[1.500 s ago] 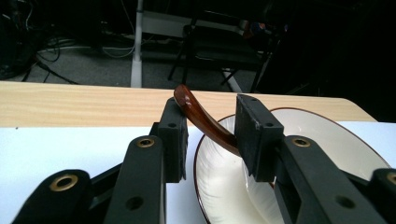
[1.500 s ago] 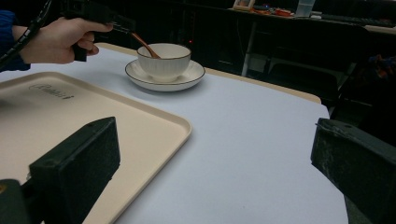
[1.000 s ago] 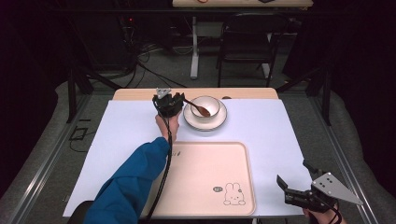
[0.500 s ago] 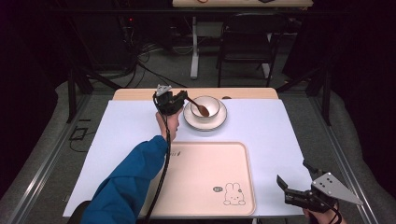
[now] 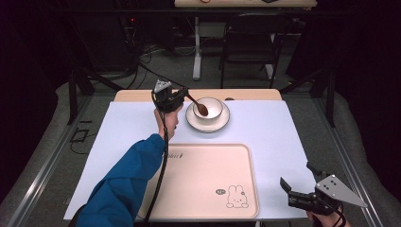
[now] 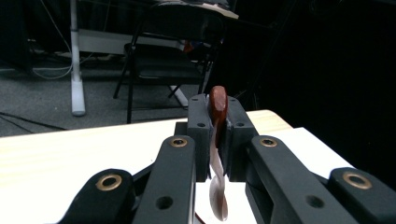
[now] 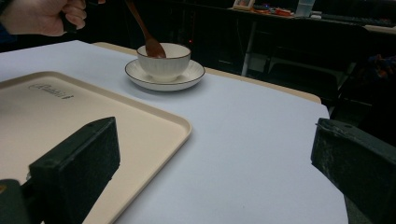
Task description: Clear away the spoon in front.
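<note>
One spoon [image 5: 196, 104] pinched in left gripper [image 5: 176, 97] jaws; one bowl [image 5: 211, 108]; right gripper [image 5: 297, 188] jaws spread

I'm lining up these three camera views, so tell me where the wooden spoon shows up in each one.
High view: the wooden spoon sits top centre, slanting from the left gripper into the bowl.
Left gripper view: centre, pinched between the jaws, handle end up.
Right gripper view: top, left of centre, dipping into the bowl.
Shared landmark: the bowl on its saucer.
</note>
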`<state>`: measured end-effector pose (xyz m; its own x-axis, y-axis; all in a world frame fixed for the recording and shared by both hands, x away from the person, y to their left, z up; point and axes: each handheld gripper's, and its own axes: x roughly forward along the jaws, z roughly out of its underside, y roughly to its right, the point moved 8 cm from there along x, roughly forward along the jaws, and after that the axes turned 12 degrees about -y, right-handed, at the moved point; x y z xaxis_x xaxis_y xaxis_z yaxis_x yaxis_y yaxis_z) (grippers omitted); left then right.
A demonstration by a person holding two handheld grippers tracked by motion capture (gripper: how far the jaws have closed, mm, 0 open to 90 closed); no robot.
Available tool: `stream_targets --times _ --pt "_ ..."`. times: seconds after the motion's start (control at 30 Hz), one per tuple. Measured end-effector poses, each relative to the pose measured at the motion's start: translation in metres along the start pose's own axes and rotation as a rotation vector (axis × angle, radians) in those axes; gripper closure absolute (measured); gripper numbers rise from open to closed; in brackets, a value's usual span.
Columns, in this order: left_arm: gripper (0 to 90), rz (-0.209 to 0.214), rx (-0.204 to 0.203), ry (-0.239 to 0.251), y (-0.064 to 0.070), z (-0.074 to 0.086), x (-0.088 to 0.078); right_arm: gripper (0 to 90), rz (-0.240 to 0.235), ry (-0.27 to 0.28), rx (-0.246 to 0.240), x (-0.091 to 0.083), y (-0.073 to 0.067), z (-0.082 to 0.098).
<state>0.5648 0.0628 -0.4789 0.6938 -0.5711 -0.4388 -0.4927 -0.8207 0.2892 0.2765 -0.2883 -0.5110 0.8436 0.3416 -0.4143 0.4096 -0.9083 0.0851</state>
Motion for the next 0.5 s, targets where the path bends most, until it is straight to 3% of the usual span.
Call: stream_targets --times 0.17,0.27,0.5 --pt "84.2 0.012 0.012 0.01 0.0 -0.012 -0.012 0.6 -0.001 0.001 0.002 0.0 0.0 0.0" --pt "84.2 0.018 0.04 0.015 -0.001 -0.019 -0.023 0.6 -0.001 0.001 0.003 0.0 0.0 0.0" --pt "84.2 0.034 0.047 0.01 -0.007 -0.027 -0.042 0.6 0.002 0.001 -0.001 0.0 0.0 0.0"
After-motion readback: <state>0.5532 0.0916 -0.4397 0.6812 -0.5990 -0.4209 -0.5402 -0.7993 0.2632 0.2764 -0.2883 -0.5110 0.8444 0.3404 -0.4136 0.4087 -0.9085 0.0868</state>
